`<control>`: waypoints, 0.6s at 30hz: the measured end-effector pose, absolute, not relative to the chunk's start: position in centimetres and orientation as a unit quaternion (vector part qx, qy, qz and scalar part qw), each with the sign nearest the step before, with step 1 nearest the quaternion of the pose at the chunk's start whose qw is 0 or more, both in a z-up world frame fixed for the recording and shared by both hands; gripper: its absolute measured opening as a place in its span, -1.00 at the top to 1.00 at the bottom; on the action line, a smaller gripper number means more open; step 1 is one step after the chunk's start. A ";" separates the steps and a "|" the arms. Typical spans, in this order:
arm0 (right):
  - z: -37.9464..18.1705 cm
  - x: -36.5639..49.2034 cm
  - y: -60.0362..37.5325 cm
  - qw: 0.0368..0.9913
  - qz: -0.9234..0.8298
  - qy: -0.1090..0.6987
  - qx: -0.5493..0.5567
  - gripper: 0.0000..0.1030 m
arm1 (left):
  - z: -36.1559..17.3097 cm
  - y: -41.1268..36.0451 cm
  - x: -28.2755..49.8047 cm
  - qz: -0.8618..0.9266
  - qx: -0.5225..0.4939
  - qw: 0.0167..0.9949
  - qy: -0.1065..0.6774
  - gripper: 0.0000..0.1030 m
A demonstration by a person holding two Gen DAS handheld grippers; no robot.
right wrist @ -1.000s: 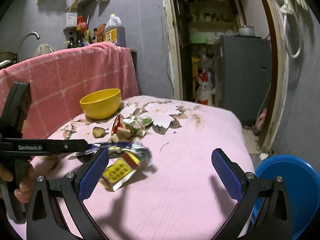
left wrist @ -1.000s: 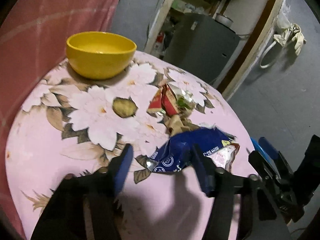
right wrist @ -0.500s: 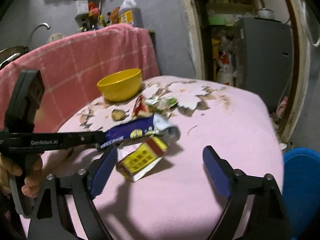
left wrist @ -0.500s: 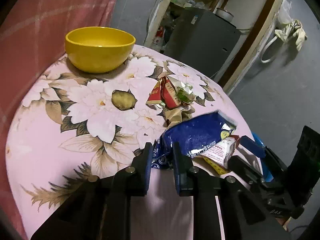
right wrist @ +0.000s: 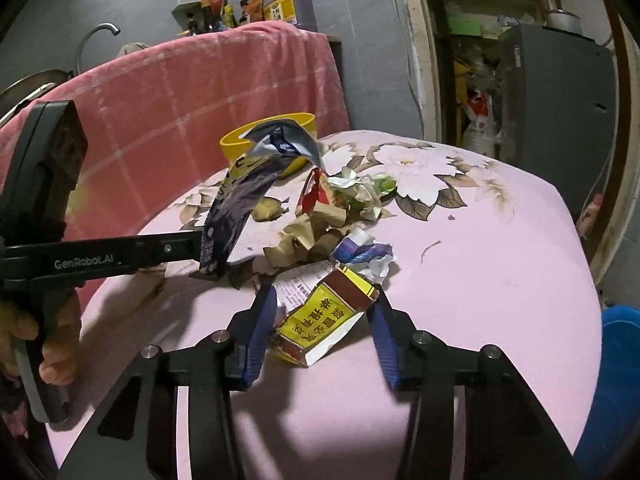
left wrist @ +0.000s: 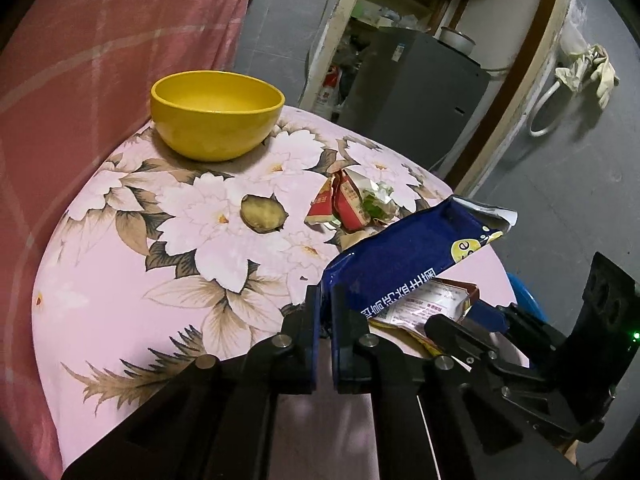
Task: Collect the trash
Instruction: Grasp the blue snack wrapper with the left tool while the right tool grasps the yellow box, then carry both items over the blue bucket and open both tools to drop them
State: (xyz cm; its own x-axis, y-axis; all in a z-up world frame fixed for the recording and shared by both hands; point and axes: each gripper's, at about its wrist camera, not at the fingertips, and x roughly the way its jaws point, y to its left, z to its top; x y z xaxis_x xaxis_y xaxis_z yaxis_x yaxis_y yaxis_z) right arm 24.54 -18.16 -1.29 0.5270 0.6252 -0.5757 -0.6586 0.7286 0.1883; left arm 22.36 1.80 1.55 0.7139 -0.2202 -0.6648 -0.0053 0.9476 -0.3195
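Note:
My left gripper (left wrist: pixel 325 304) is shut on the lower corner of a blue snack bag (left wrist: pixel 412 256). It holds the bag tilted up off the table. The right wrist view shows the same bag (right wrist: pixel 236 208) standing up from the left gripper (right wrist: pixel 200 246), which a hand holds. My right gripper (right wrist: pixel 322 320) is closing around a torn yellow-and-brown packet (right wrist: pixel 324 316) that lies flat on the cloth. The pads are right at the packet's edges and it does not look squeezed. Beyond lie a red wrapper (left wrist: pixel 340 204), crumpled brown paper (right wrist: pixel 308 232) and a purple-white wrapper (right wrist: pixel 364 254).
A yellow bowl (left wrist: pixel 216 120) stands at the far side of the pink floral table (left wrist: pixel 120 280), with a brownish peel (left wrist: pixel 262 214) in front of it. A pink blanket (right wrist: pixel 200 88) hangs behind. A blue bin (right wrist: pixel 618 380) sits on the floor at the right.
My left gripper closed on the blue bag and lifted it off the table. My right gripper moved forward over the yellow packet and its jaws narrowed around it.

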 end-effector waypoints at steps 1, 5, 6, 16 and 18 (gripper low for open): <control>-1.2 24.5 -18.3 0.872 0.371 0.318 -0.024 0.40 | 1.6 1.8 22.3 -0.059 -0.152 0.914 0.373 0.95; -1.2 24.1 -18.4 0.872 0.373 0.315 -0.022 0.46 | 1.8 1.7 22.0 -0.060 -0.153 0.916 0.366 0.98; -1.1 24.0 -18.5 0.875 0.371 0.310 -0.021 0.48 | 1.9 1.7 21.9 -0.060 -0.152 0.917 0.364 0.98; -0.1 23.1 -20.7 0.899 0.344 0.269 0.009 0.52 | 3.0 1.9 21.3 -0.062 -0.163 0.925 0.338 0.99; 0.3 22.7 -21.2 0.907 0.337 0.252 0.014 0.51 | 3.4 1.8 21.1 -0.063 -0.169 0.928 0.327 0.99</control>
State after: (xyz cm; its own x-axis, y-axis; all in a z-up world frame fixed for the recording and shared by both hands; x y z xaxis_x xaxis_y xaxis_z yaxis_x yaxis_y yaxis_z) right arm 22.71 -21.18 0.27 0.6467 0.6175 -0.4476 -0.6037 0.7731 0.1943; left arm 21.07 1.80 3.41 0.7783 -0.2274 -0.5852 0.0067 0.9351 -0.3544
